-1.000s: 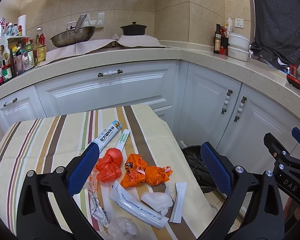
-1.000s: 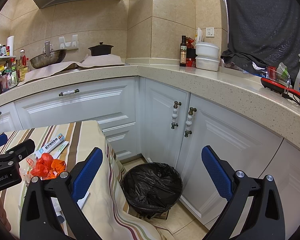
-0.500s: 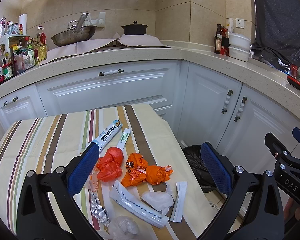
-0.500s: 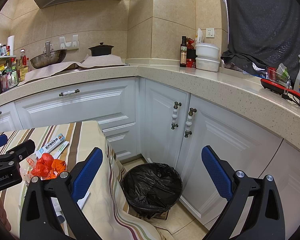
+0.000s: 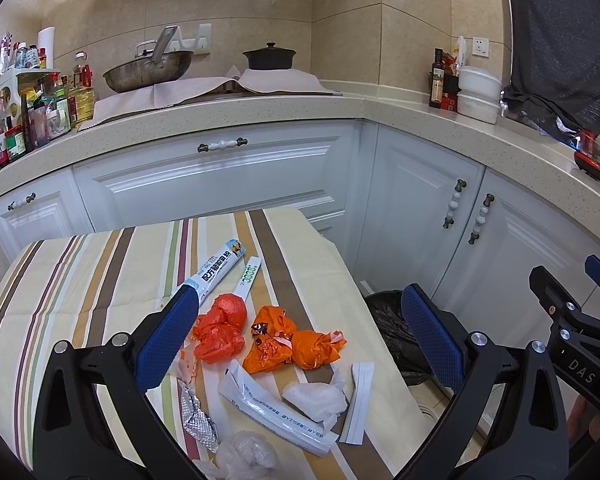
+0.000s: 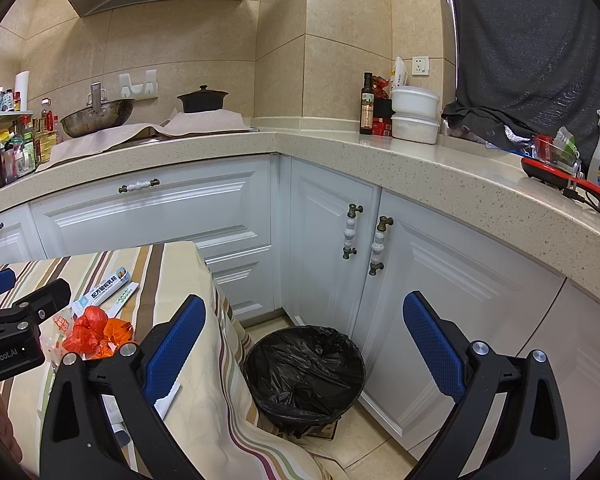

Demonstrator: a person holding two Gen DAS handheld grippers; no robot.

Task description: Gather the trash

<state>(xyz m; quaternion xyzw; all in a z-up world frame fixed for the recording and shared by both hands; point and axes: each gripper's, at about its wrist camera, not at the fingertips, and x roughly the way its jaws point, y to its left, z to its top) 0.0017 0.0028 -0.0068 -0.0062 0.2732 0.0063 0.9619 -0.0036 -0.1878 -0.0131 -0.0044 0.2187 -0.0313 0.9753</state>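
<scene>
Trash lies on a striped tablecloth: a red crumpled bag, an orange crumpled bag, white tube packets, a long white wrapper, a clear crumpled film and a foil scrap. My left gripper is open and empty, hovering above the bags. A bin lined with a black bag stands on the floor right of the table; it also shows in the left wrist view. My right gripper is open and empty above the bin.
White cabinets with knobs stand close behind and right of the bin. The counter carries a wok, a black pot, bottles and white containers. The table edge drops next to the bin.
</scene>
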